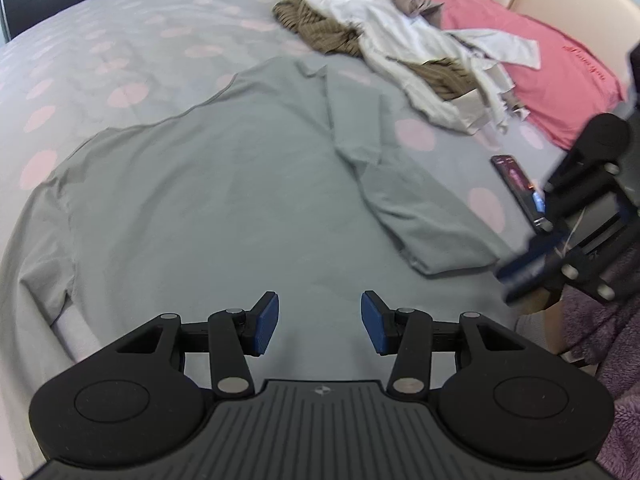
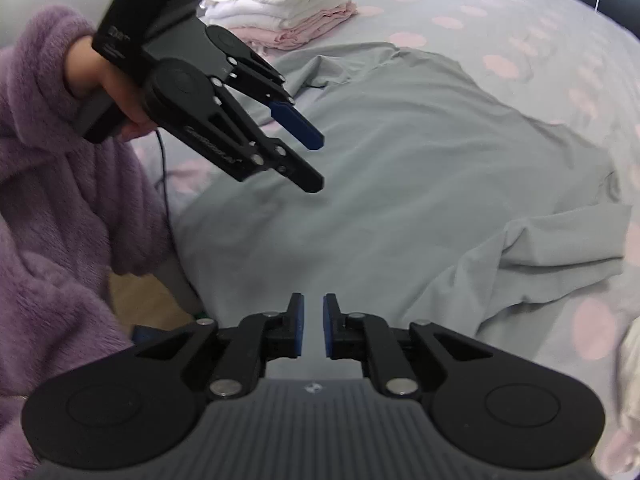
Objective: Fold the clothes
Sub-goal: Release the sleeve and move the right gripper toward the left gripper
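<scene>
A grey-green short-sleeved shirt (image 1: 224,184) lies spread flat on the bed; one sleeve is folded in over the body (image 1: 420,220). It also shows in the right wrist view (image 2: 400,168). My left gripper (image 1: 319,322) is open and empty, hovering above the shirt's near hem; it also shows from the side in the right wrist view (image 2: 316,164). My right gripper (image 2: 313,326) has its jaws a narrow gap apart with nothing between them, above the shirt's edge near the bed side. It also shows at the right edge of the left wrist view (image 1: 520,280).
A pile of unfolded clothes (image 1: 400,52) and a pink pillow (image 1: 532,76) lie by the headboard. A phone (image 1: 520,184) lies on the dotted grey bedsheet (image 1: 120,40). A stack of folded white and pink clothes (image 2: 288,4) sits at the far side. My purple fleece sleeve (image 2: 52,200) is on the left.
</scene>
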`<state>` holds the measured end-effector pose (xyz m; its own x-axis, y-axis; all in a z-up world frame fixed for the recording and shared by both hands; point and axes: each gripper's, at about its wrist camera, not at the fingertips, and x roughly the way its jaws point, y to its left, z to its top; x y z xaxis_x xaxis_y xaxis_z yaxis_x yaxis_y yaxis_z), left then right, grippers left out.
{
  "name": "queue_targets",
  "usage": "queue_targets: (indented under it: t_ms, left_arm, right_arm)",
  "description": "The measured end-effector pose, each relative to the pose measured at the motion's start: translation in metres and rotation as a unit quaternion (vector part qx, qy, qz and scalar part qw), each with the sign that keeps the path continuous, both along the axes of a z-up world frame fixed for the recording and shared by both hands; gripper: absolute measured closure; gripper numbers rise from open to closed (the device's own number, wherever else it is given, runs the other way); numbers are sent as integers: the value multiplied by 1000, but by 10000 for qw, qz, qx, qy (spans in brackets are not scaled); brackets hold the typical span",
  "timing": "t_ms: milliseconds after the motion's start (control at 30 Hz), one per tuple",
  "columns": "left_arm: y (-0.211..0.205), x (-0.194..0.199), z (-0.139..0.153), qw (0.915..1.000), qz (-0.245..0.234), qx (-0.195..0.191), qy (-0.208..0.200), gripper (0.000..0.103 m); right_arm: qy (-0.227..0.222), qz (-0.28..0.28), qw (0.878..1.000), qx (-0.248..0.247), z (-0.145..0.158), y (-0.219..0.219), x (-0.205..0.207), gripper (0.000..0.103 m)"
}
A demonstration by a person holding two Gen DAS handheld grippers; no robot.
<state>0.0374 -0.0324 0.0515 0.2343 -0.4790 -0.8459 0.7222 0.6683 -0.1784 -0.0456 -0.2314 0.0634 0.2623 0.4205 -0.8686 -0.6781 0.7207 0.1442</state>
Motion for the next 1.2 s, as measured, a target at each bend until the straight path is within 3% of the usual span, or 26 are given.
queue_targets:
  t_ms: [67, 233, 333, 433, 500, 567, 600, 767, 967, 1100, 1200]
  left_arm:
    - [-1, -4, 0, 10000, -22, -33, -7, 60]
    - [-3, -13, -1, 9999, -75, -72, -11, 60]
    - [-4, -17, -5, 9999, -133, 23, -5, 60]
    - [-9, -20, -9, 9996, -229, 166, 22, 60]
    - [-10, -22, -10, 9995, -253, 174, 17, 60]
    - [-12, -24, -11, 9994, -281, 176, 18, 60]
    - [-13, -25, -11, 9994, -295, 179, 19, 60]
    - [-21, -31, -12, 9984, -470, 307, -24, 60]
    - [-25, -32, -9, 9987, -472, 173, -34, 60]
    - [-26, -33, -8, 9987, -487, 141, -28, 60]
    - [-24, -34, -7, 9989, -467, 68, 3, 60]
  right_arm:
    - [-167, -379, 9990, -153, -5, -13, 1, 70]
    - [-215, -1062, 9925, -566, -28, -44, 0, 69]
    - [-92, -1261, 9897, -673, -47, -55, -4, 60]
    - [149, -1277, 9891, -718, -65, -59, -4, 58]
    - [219, -1190, 9894, -797, -71, -57, -6, 61]
    - [288, -1123, 9895, -862, -75, -55, -9, 94]
    - [300, -1106, 9896, -869, -74, -55, -11, 98]
    - [254, -978, 9919, -773, -53, -41, -19, 101]
    - [207, -611, 9971, -392, -17, 1, -35, 102]
    - [208, -471, 9985, -179, -16, 31, -42, 101]
    - [369, -441, 9983, -80, -24, 42, -44, 94]
